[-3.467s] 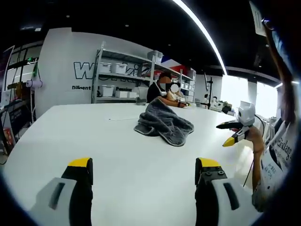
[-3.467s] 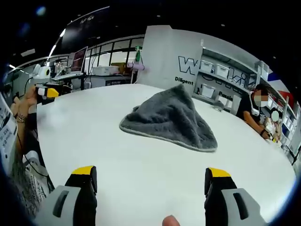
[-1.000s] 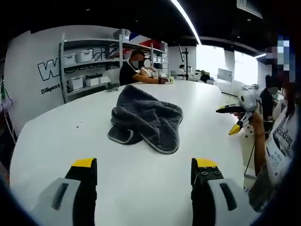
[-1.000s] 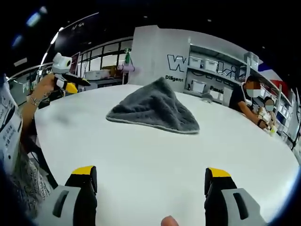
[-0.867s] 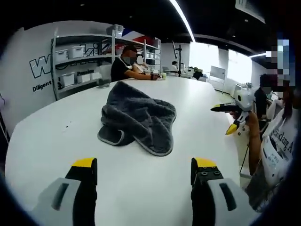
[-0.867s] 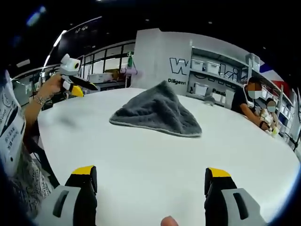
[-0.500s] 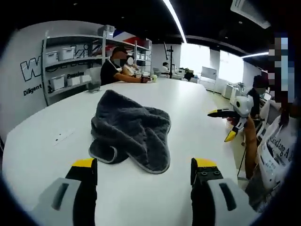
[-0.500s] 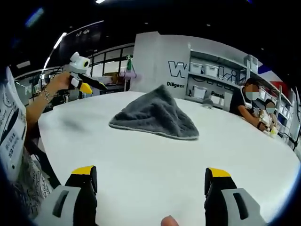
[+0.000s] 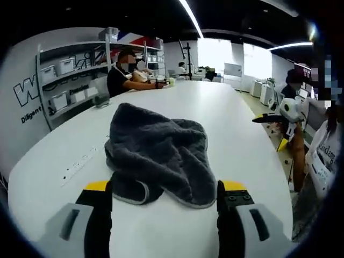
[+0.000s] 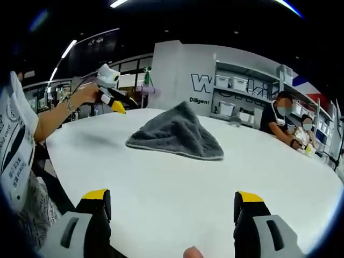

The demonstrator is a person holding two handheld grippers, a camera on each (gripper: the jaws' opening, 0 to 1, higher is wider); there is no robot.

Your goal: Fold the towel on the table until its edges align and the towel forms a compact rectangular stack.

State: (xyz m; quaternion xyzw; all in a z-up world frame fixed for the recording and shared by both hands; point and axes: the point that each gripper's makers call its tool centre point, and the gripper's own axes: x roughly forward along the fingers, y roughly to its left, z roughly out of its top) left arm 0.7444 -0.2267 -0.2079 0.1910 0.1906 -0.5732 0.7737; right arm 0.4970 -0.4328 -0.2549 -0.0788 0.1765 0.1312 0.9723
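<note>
A broad white table (image 9: 236, 123) spreads under both of my grippers, and the grey towel (image 9: 158, 153) lies on it in a rumpled, unfolded heap with a pale stitched hem. In the left gripper view my left gripper (image 9: 164, 196) sits just short of the towel's near edge, jaws wide apart and holding nothing, the heap filling the gap between the yellow tips. In the right gripper view my right gripper (image 10: 173, 207) is well back from the towel (image 10: 176, 134), jaws likewise spread and empty, bare tabletop (image 10: 177, 188) between them and the cloth. Beyond the towel, metal shelving (image 10: 244, 97) with white bins stands against a wall with large lettering. Two seated people (image 10: 279, 126) lean at the table's far edge near that shelving. To the left of the towel in the right gripper view, the left gripper (image 10: 110, 88) shows, held in a hand.
</note>
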